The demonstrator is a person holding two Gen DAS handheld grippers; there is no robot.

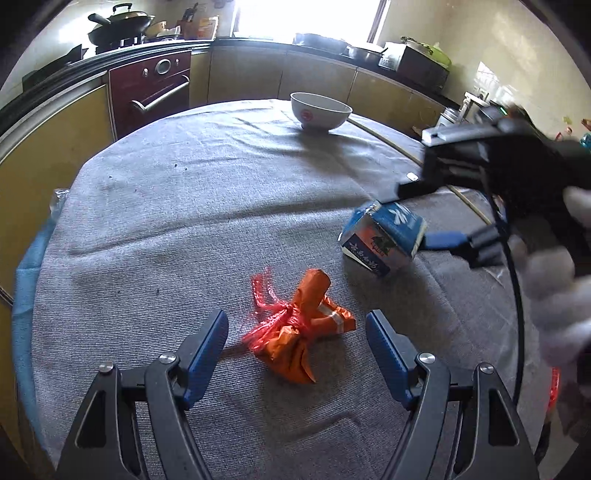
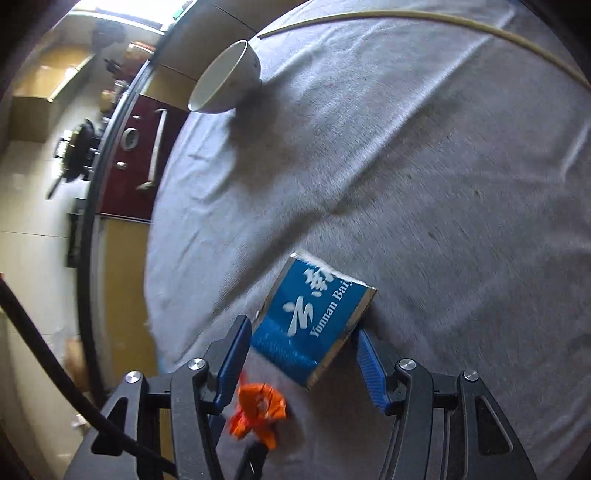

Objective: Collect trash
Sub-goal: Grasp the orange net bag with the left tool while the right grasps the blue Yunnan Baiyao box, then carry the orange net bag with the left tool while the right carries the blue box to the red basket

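Note:
A crumpled orange wrapper tied with red plastic (image 1: 301, 325) lies on the grey tablecloth (image 1: 184, 206), just ahead of my open left gripper (image 1: 297, 326) and between its blue pads. A blue and white carton (image 1: 382, 240) is tilted at the right. In the right wrist view the carton (image 2: 314, 325) sits between the blue pads of my right gripper (image 2: 301, 332), which touch its sides. The orange wrapper (image 2: 260, 410) shows below it. The right gripper (image 1: 413, 225) shows in the left wrist view, held by a gloved hand.
A white bowl (image 1: 319, 110) stands at the table's far side; it also shows in the right wrist view (image 2: 225, 79). Kitchen cabinets and a dark red oven (image 1: 151, 92) stand beyond the table. A thin cream rod (image 2: 443, 26) lies along the table's edge.

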